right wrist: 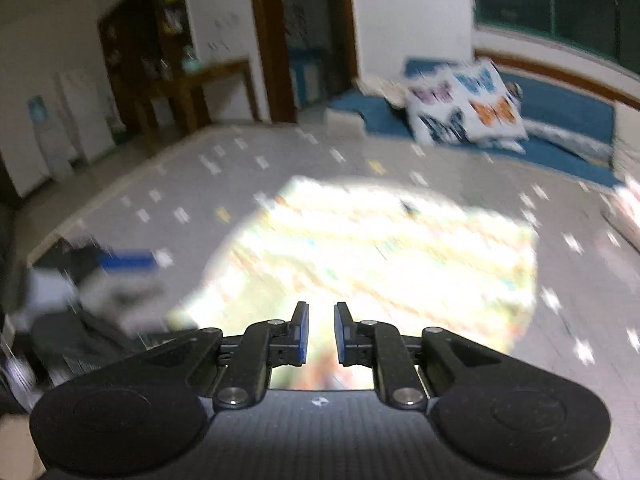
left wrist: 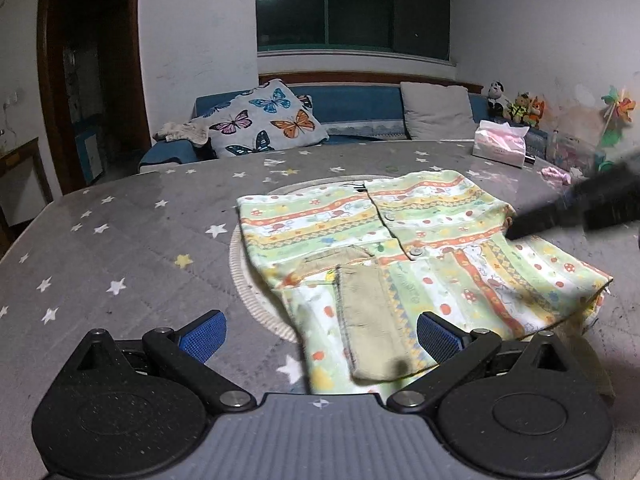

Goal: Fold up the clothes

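1. Table (left wrist: 120, 240): large surface under a grey star-print cover, carrying everything relevant. A sofa with a butterfly cushion (left wrist: 268, 120) stands behind it, and a tissue box (left wrist: 500, 142) sits near the far right edge.

2. Round mat (left wrist: 240, 276): pale, ribbed edge showing from beneath the clothing near the table's centre.

3. Garment (left wrist: 400, 240): small child's top, striped in green, orange and white, buttoned down the front, lying flat across the mat. A sleeve with a tan cuff (left wrist: 372, 332) is folded inward over the body and reaches toward the near edge. Judged light, soft and limp, with no stiffness. It should drape and slide easily on the smooth cover, so a pinch at a hem corner, shoulder seam or cuff looks the soundest hold; gripping mid-panel would likely bunch it.

4. Left gripper (left wrist: 320, 340): low at the near edge, fingers spread wide to either side of the cuffed sleeve, clamped on nothing.

5. Right gripper (right wrist: 322, 332): appears as a dark blurred shape at the garment's right side in the left view. In its own heavily blurred view, the blue pads (right wrist: 303, 332) stand a narrow gap apart with nothing visibly between them; the garment lies just ahead.
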Demonstrator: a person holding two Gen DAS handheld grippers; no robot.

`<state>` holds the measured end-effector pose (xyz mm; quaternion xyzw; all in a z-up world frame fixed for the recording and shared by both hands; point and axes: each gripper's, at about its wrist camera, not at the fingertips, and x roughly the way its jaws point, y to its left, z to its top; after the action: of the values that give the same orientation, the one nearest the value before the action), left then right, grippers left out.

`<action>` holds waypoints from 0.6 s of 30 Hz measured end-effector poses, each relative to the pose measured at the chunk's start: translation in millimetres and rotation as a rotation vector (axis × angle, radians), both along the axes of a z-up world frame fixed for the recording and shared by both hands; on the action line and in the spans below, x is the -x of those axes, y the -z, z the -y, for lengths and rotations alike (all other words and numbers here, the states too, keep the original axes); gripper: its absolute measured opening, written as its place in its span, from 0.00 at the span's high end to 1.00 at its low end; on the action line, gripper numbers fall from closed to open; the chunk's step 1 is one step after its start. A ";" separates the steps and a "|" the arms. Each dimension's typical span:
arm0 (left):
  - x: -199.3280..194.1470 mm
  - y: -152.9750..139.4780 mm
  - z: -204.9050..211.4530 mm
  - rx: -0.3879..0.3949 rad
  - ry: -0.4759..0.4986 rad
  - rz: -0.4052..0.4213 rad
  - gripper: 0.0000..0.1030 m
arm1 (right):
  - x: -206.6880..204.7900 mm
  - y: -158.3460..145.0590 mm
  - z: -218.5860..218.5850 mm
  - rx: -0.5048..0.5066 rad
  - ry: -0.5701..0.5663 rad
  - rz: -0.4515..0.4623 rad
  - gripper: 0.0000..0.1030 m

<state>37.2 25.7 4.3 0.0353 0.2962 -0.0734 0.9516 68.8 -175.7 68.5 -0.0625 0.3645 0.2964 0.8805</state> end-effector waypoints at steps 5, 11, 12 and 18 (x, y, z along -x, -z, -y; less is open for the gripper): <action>-14.1 6.4 11.2 -0.024 -0.010 -0.032 0.00 | 9.2 36.5 34.9 0.085 0.060 -0.039 0.87; -27.5 10.7 13.1 -0.066 -0.041 -0.058 0.00 | 7.2 34.8 57.8 0.075 0.085 -0.023 0.80; -29.1 8.9 13.3 -0.066 -0.045 -0.054 0.00 | 6.6 32.6 60.5 0.072 0.087 -0.018 0.80; -49.8 10.1 17.7 -0.105 -0.080 -0.042 0.00 | -13.2 28.3 58.1 0.039 0.094 0.015 0.70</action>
<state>87.0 8.0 -5.8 0.0719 0.3206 -0.0203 0.9443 82.0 -233.8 40.2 -0.0644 0.3663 0.2472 0.8947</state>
